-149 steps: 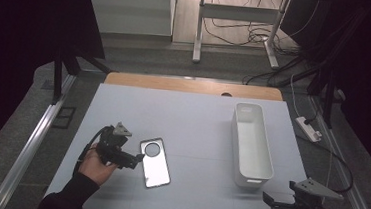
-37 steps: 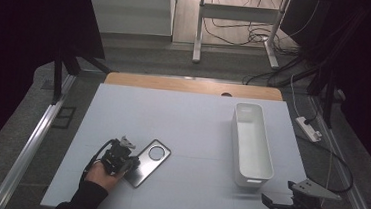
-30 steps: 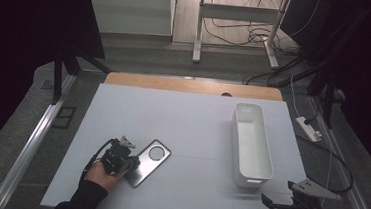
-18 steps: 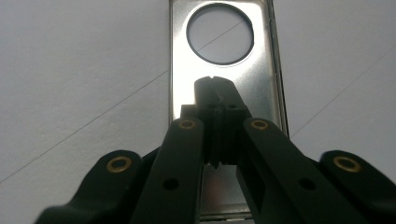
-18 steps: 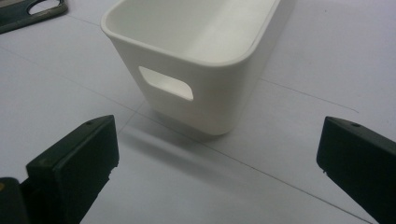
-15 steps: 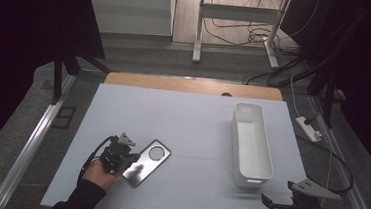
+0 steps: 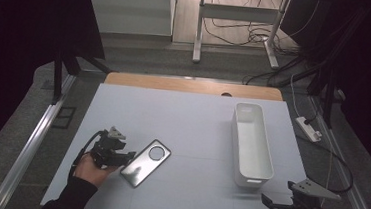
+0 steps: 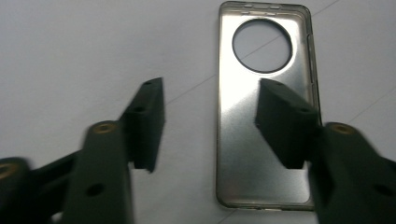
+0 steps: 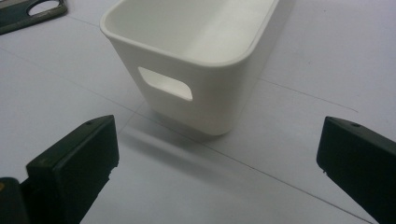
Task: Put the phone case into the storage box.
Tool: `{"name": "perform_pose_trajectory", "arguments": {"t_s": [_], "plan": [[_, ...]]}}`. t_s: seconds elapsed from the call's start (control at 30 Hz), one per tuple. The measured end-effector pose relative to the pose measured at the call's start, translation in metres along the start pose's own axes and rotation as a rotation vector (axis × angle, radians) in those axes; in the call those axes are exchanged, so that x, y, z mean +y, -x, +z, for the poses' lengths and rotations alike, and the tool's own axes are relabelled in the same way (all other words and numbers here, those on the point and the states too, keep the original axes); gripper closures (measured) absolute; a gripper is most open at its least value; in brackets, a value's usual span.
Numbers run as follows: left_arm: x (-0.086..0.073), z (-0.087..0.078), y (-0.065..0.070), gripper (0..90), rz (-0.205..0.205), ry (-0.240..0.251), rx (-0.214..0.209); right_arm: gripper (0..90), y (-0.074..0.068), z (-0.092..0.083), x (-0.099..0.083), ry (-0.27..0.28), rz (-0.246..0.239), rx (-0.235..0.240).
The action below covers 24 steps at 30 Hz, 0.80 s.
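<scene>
Dark surroundings and a grey floor with trailing cables are seen around a pale blue-grey tabletop, behind which a strip of bare wood is visible. A clear, glossy phone case with a round camera cut-out is laid flat on the near left part of the table, hollow side up and turned at a slant. In the left gripper view the same case is seen lying on the surface beneath the jaws, with its cut-out at the far end.

The left gripper is held by a hand at the near left, just beside the lower end of the case. Its jaws have just been opening and are seen apart, one over the bare table and the other over the case; nothing is pressed between the pads.

A long, white, rectangular plastic bin is set lengthwise on the right part of the table, well apart from the case. A handle slot is seen in its near end wall in the right gripper view.

The right gripper is held at the near right corner, near the bin's end, with its jaws spread wide and nothing between them.
</scene>
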State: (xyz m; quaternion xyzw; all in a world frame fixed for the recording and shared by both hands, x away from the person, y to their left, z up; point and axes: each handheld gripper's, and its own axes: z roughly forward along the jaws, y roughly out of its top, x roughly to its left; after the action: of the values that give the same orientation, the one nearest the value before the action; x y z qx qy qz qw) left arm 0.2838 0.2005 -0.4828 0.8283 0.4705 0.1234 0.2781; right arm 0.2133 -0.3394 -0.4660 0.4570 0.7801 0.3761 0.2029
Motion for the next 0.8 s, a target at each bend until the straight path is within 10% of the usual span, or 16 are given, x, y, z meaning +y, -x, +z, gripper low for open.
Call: {"name": "perform_pose_trajectory", "arguments": {"t_s": [0.33, 0.8], "plan": [[-0.002, -0.005, -0.013, 6.0, -0.027, 0.010, -0.052, 0.0, 0.000, 0.000, 0.000, 0.000, 0.000, -0.001], [-0.008, 0.005, -0.015, 0.0, 0.011, 0.014, -0.061, 0.0, 0.000, 0.000, 0.000, -0.001, 0.000, 0.000]]}}
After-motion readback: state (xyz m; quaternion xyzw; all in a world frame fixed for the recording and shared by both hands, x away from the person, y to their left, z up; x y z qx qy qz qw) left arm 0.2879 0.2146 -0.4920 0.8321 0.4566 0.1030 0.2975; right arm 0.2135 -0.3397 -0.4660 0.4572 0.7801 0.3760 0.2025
